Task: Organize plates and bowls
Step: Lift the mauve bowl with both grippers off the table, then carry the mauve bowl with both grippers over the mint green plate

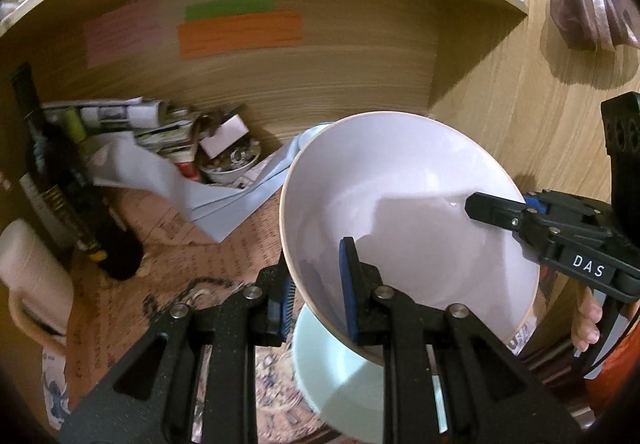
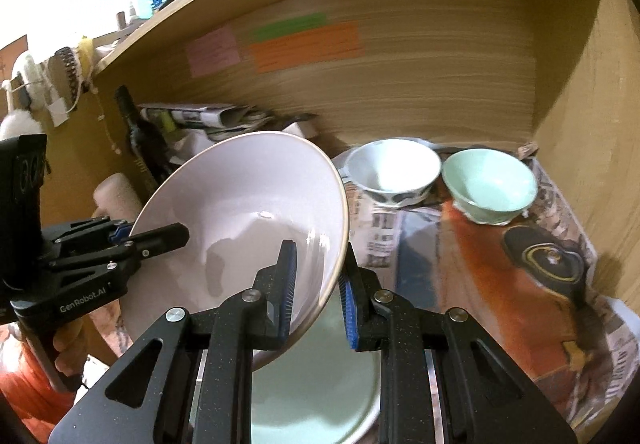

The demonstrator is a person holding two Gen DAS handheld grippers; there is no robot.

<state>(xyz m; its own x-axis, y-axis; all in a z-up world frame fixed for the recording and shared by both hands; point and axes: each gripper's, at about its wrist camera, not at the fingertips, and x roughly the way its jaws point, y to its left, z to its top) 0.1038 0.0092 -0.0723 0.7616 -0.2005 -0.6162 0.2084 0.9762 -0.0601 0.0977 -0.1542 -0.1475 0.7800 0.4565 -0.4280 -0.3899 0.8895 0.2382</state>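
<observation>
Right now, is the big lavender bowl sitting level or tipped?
Tipped. The lavender bowl hangs off the shelf, its rim slanting, pinched on opposite sides by both tongs, above a pale plate.

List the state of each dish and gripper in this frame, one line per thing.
large white bowl: lifted, tilted, held at opposite rims by both grippers.
left gripper: shut on the bowl's rim.
right gripper: shut on the bowl's rim.
pale green plate: lying flat beneath the held bowl.
white patterned bowl: upright on newspaper, empty.
green bowl: upright beside it, empty.
</observation>
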